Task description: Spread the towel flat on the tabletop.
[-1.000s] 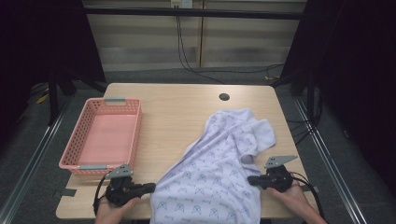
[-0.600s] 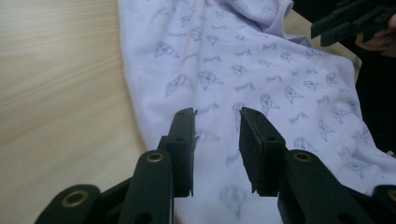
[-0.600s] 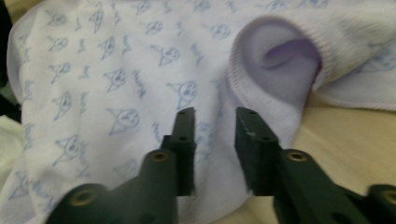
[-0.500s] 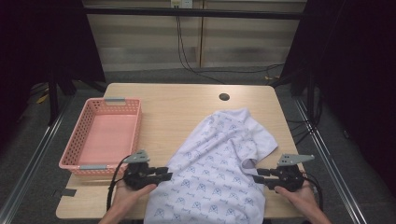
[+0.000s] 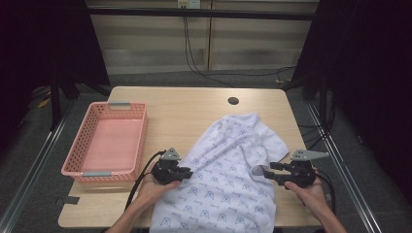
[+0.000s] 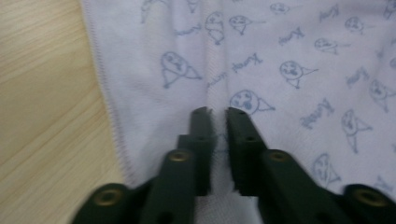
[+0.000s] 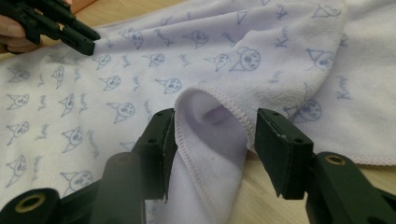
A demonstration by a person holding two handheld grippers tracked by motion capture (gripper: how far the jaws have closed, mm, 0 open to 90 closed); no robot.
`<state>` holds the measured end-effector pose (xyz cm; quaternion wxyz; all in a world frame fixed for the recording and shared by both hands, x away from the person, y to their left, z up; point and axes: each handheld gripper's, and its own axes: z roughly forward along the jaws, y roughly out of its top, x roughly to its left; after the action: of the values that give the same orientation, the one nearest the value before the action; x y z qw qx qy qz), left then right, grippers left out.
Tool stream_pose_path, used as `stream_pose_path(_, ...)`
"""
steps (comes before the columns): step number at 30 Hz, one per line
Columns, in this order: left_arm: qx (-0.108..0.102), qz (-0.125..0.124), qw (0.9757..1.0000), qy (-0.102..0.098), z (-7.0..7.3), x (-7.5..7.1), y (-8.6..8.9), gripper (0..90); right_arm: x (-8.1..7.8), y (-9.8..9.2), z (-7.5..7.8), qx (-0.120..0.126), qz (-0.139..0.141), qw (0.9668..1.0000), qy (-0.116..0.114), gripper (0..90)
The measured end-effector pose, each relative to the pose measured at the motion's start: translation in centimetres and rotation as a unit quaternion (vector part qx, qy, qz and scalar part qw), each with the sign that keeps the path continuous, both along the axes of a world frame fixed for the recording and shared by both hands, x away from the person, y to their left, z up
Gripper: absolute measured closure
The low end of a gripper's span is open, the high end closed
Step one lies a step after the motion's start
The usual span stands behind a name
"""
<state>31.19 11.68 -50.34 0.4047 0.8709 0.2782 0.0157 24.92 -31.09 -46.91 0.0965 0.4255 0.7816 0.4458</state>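
A white towel [image 5: 228,184] printed with small blue figures lies spread on the right half of the wooden table [image 5: 184,109]. My left gripper [image 5: 189,173] rests on the towel's left part. Its jaws have just been closing and now stand almost together, pinching a thin ridge of towel [image 6: 280,56] at the left gripper [image 6: 218,113]. My right gripper [image 5: 268,171] is at the towel's right edge, its jaws just having been opening. In the right gripper view a curled-up corner [image 7: 210,135] sits loose between the spread jaws of the right gripper [image 7: 215,117]. The left gripper [image 7: 88,39] appears far off.
An empty pink mesh basket [image 5: 104,106] stands at the table's left side. A dark round hole [image 5: 233,101] is in the tabletop near the far edge. Bare wood shows between basket and towel. The towel's near end reaches the table's front edge.
The left hand has moved right and forward onto the towel. The towel, bunched up before, now lies flatter. The right gripper has let the corner go and shifted slightly right.
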Motion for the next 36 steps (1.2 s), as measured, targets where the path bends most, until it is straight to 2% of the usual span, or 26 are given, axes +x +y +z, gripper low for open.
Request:
stream_pose_path(1,0.002,0.001,1.0000,0.007,0.1,-0.3,0.2,86.2,0.0,0.0,0.0,0.001,0.000,1.0000,-0.003,48.0)
stream_pose_path(3,0.018,0.003,0.9998,0.001,0.4,-1.2,0.8,87.3,-0.1,0.0,0.2,0.003,-0.001,1.0000,-0.002,47.6)
stream_pose_path(5,0.013,0.007,0.9996,0.024,0.5,-2.1,1.8,87.4,-0.2,-0.1,0.2,0.002,0.001,1.0000,-0.003,47.5)
stream_pose_path(6,0.017,0.008,0.9995,0.024,0.6,-2.7,2.3,87.5,-0.3,0.0,0.2,0.003,0.000,1.0000,-0.003,47.4)
stream_pose_path(8,0.016,0.003,0.9992,0.037,0.7,-4.0,3.1,87.5,-0.2,0.0,0.1,0.003,0.004,1.0000,-0.004,47.3)
stream_pose_path(11,0.025,-0.017,0.9988,0.039,1.0,-6.4,3.7,87.4,-0.1,0.2,0.0,0.000,0.006,1.0000,-0.002,46.9)
stream_pose_path(14,0.011,-0.037,0.9978,0.054,1.1,-8.1,4.1,87.3,0.0,0.6,0.0,-0.002,0.008,1.0000,-0.002,46.5)
stream_pose_path(15,0.005,-0.042,0.9978,0.052,1.3,-8.4,4.2,87.0,0.0,0.7,0.0,-0.002,0.010,0.9999,0.000,46.1)
stream_pose_path(17,-0.024,-0.038,0.9978,0.048,1.6,-7.9,4.3,82.3,0.3,1.2,0.0,-0.005,0.013,0.9999,0.001,45.7)
stream_pose_path(19,-0.047,-0.027,0.9977,0.040,2.0,-6.7,4.1,73.7,0.8,1.7,0.0,-0.006,0.019,0.9998,0.002,45.3)
stream_pose_path(21,-0.060,-0.012,0.9977,0.030,2.4,-5.2,3.5,71.0,1.5,2.3,-0.1,-0.005,0.021,0.9998,0.002,45.0)
stream_pose_path(23,-0.062,-0.005,0.9978,0.022,2.4,-3.6,2.5,69.7,2.2,2.9,-0.3,-0.007,0.026,0.9996,0.001,45.0)
stream_pose_path(25,-0.046,-0.001,0.9989,0.014,2.2,-2.1,1.3,67.1,2.8,3.5,-0.7,-0.016,0.029,0.9994,0.008,44.3)
stream_pose_path(27,-0.039,0.005,0.9991,0.017,1.5,-0.2,0.1,60.0,3.3,4.1,-1.2,-0.032,0.031,0.9990,0.011,43.3)
stream_pose_path(28,-0.032,0.009,0.9993,0.016,1.2,0.5,-0.4,57.3,3.4,4.3,-1.5,-0.034,0.031,0.9988,0.019,43.3)
stream_pose_path(30,-0.021,0.011,0.9996,0.012,0.8,1.6,-1.1,52.0,3.5,4.7,-2.0,-0.049,0.035,0.9980,0.022,43.7)
stream_pose_path(31,-0.017,0.016,0.9997,0.009,0.6,1.9,-1.4,52.8,3.4,4.8,-2.3,-0.056,0.041,0.9973,0.024,44.5)
stream_pose_path(32,-0.003,0.019,0.9997,0.013,0.4,2.2,-1.7,54.1,3.4,5.0,-2.6,-0.060,0.046,0.9967,0.030,48.1)
stream_pose_path(33,0.005,0.016,0.9999,0.003,0.2,2.3,-1.9,58.2,3.3,5.1,-2.8,-0.068,0.052,0.9958,0.032,52.4)
stream_pose_path(34,0.011,0.018,0.9998,-0.005,0.2,2.3,-1.9,64.2,3.3,5.2,-3.0,-0.072,0.055,0.9953,0.035,55.6)
stream_pose_path(36,0.018,0.015,0.9997,-0.008,0.3,2.1,-1.6,77.3,3.2,5.1,-3.0,-0.065,0.059,0.9955,0.037,71.2)
